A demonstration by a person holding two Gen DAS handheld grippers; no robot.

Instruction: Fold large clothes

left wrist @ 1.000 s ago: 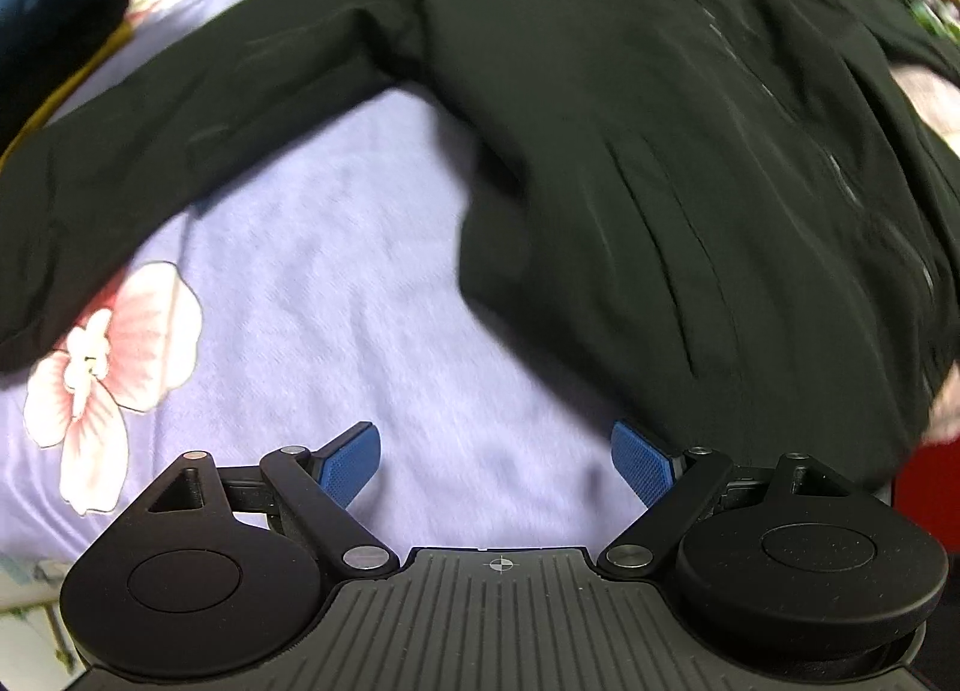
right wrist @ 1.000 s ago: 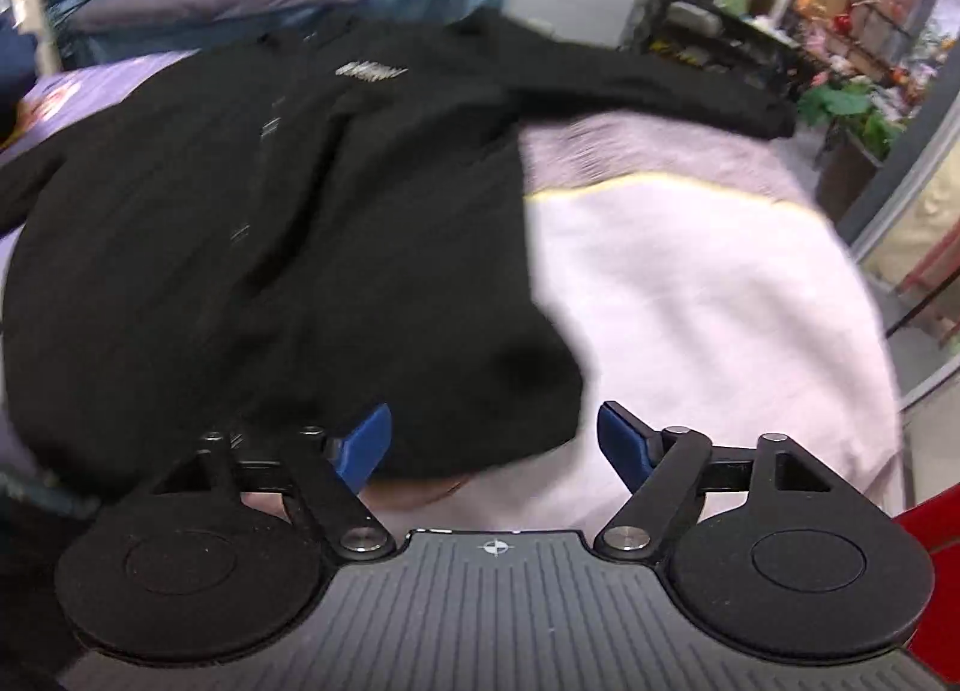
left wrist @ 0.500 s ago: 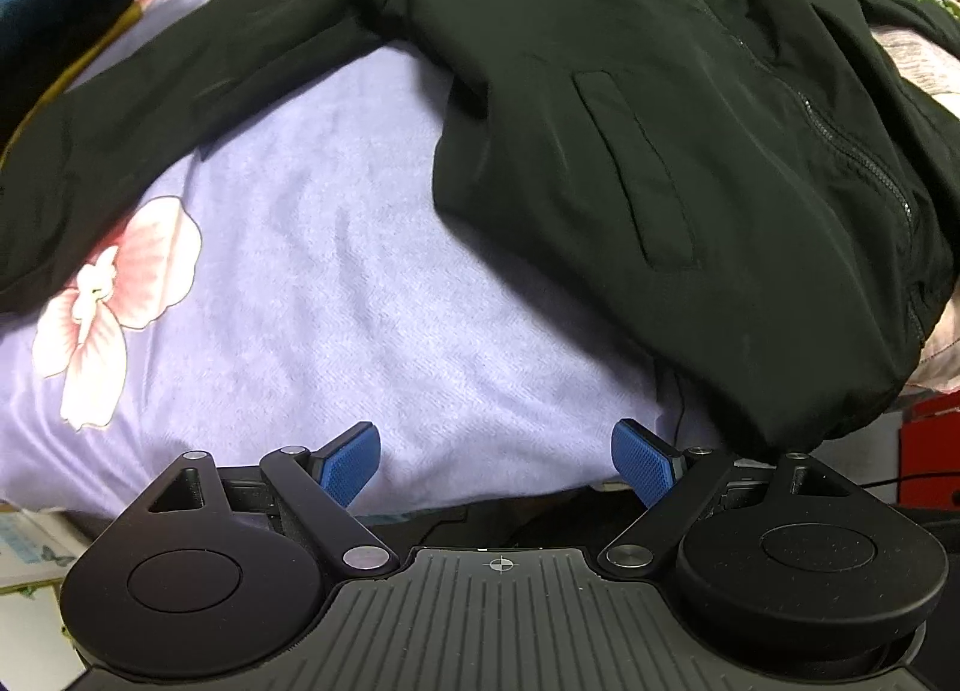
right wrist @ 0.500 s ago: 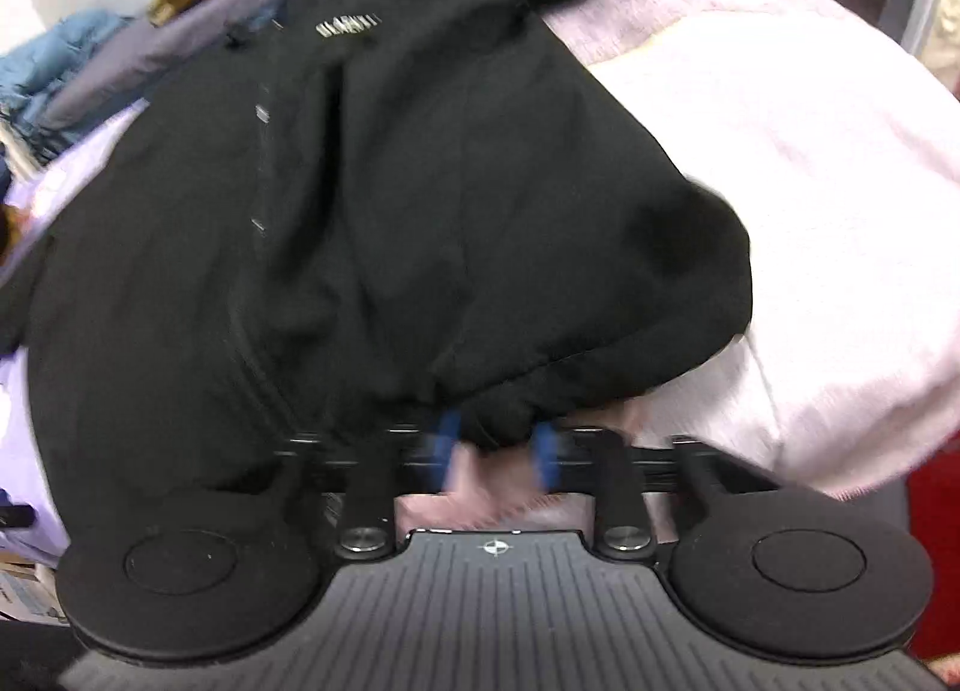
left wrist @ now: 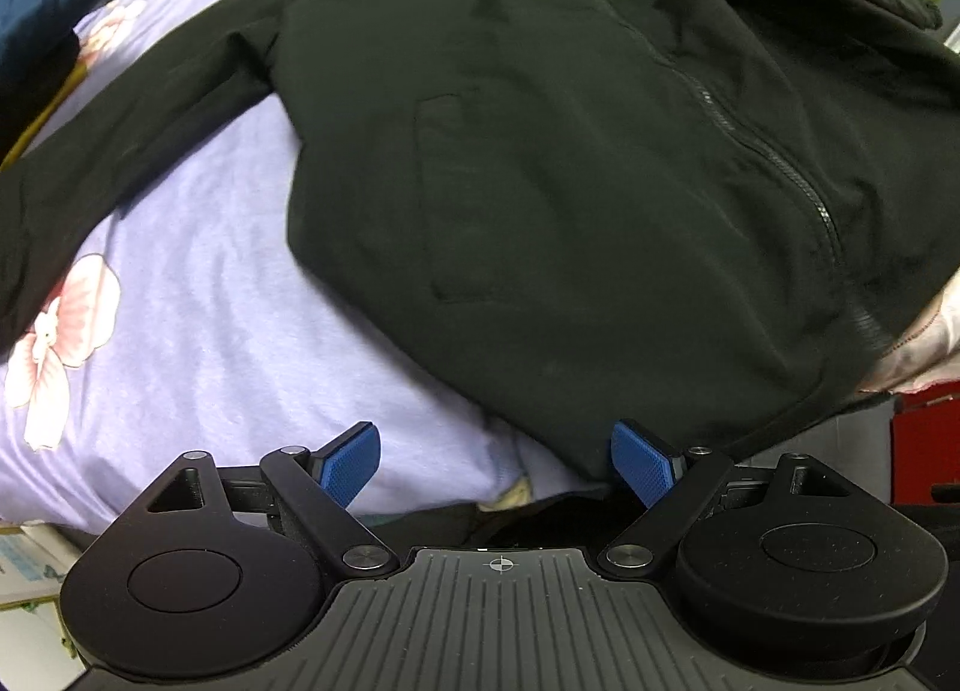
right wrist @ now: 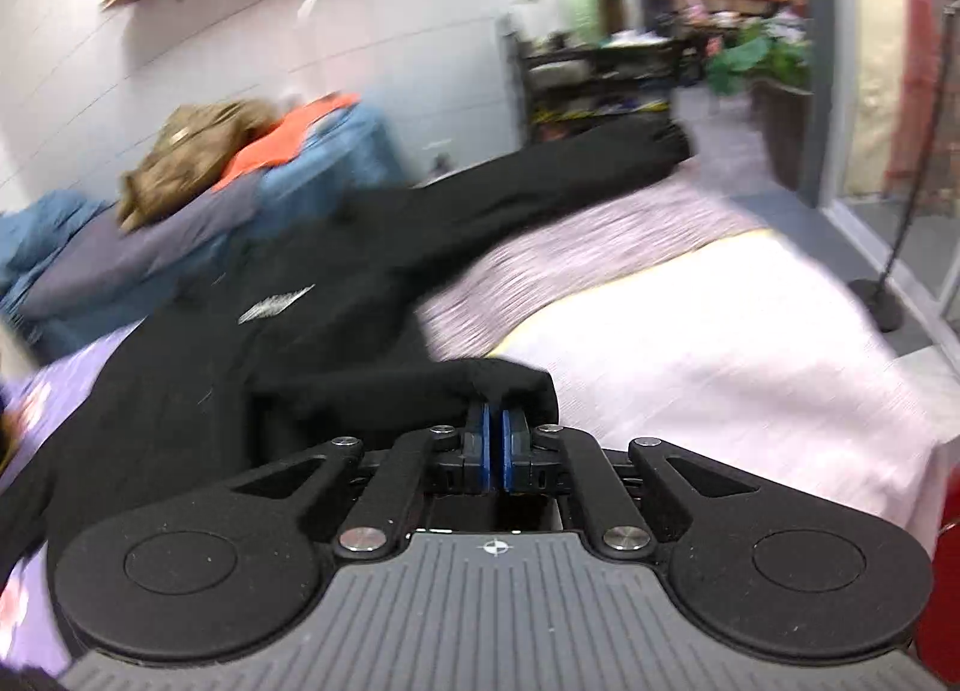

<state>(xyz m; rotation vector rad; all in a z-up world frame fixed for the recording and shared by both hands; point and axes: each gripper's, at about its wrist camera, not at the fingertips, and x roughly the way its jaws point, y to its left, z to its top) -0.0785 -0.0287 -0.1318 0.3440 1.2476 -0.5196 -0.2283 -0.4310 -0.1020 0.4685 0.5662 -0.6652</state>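
A black zip-front jacket (left wrist: 570, 163) lies spread on a bed (left wrist: 198, 325). The right gripper (right wrist: 495, 439) has its jaws closed on the near hem corner, lifting it. The left gripper (left wrist: 498, 466) hovers with jaws open beside the opposite near hem; grasping there would likely keep the fold even.

left gripper (left wrist: 497, 469): fingers spread wide | right gripper (right wrist: 495, 439): fingers pinched together
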